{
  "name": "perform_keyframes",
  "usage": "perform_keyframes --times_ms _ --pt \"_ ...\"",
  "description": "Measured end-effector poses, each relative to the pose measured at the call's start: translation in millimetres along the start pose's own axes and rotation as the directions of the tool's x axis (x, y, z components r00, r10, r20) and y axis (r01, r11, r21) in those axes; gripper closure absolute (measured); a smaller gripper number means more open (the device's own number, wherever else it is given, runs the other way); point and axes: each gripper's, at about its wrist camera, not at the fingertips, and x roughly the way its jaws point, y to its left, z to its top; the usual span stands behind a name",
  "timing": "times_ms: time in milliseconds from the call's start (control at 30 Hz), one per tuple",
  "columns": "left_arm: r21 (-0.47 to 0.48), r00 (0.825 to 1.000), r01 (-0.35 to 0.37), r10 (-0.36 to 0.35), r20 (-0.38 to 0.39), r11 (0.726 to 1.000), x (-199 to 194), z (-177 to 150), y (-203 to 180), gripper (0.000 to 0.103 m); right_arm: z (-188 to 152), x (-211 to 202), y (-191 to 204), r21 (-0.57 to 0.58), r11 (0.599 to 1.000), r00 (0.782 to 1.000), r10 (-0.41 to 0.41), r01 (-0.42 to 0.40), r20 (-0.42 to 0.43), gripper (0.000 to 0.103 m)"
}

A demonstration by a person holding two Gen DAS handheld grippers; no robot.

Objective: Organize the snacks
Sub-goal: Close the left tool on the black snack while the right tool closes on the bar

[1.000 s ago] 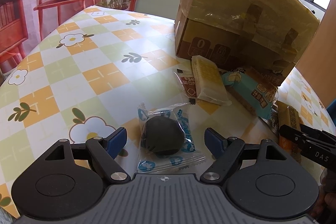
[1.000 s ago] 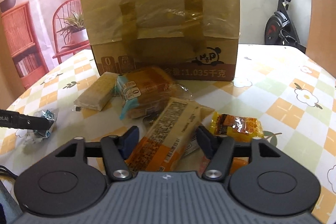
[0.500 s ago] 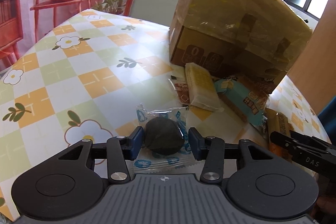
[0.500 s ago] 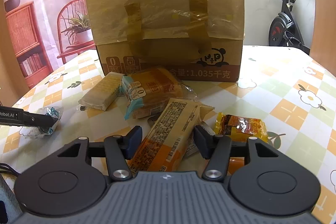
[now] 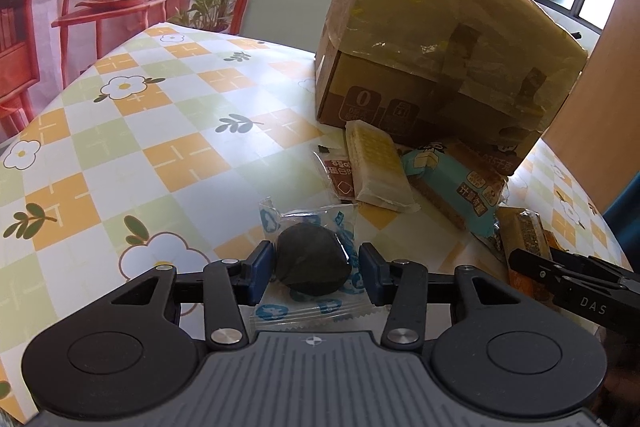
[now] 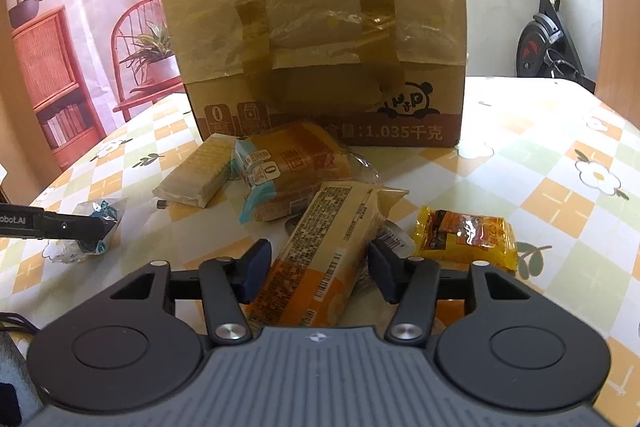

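Note:
My left gripper [image 5: 314,269] is shut on a dark round snack in a clear blue-printed wrapper [image 5: 310,263], held just above the tablecloth; it also shows from the right wrist view [image 6: 94,227]. My right gripper [image 6: 318,269] is shut on a long orange packet [image 6: 324,247]. Near the cardboard box [image 6: 320,39] lie a pale yellow wafer pack [image 6: 200,171], a blue-edged cake pack [image 6: 288,167] and a small yellow-orange sachet [image 6: 466,237].
The big taped cardboard box [image 5: 432,39] stands at the back of the flowered tablecloth [image 5: 160,131]. A small brown sachet [image 5: 338,179] lies by the wafer pack [image 5: 376,167]. An exercise bike [image 6: 548,39] stands beyond the table's right side.
My left gripper closed from wide open onto the dark round snack and lifted it slightly. My right gripper narrowed onto the orange packet.

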Motion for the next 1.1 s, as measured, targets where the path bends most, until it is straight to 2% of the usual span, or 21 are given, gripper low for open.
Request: perform_keyframes --times_ms 600,733,833,967,1100 --pt "0.022 1.000 0.013 -0.013 -0.001 1.000 -2 0 0 0.054 6 -15 -5 0.019 1.000 0.997 0.004 -0.005 0.075 0.054" --pt "0.023 1.000 0.013 -0.013 -0.002 1.000 -2 0 1 0.054 6 -10 -7 0.026 1.000 1.000 -0.010 0.009 0.028 0.054" --pt "0.022 1.000 0.011 -0.011 -0.004 1.000 -2 0 0 0.054 5 -5 -8 0.023 0.998 0.998 -0.058 0.058 -0.006 0.053" --pt "0.026 1.000 0.011 -0.011 -0.006 1.000 -1 0 -1 0.054 6 -8 -2 -0.022 0.993 0.993 -0.115 0.115 0.005 0.052" --pt "0.026 1.000 0.012 -0.012 -0.005 1.000 -1 0 -1 0.054 6 -7 3 -0.060 0.991 0.993 -0.119 0.120 0.010 0.052"
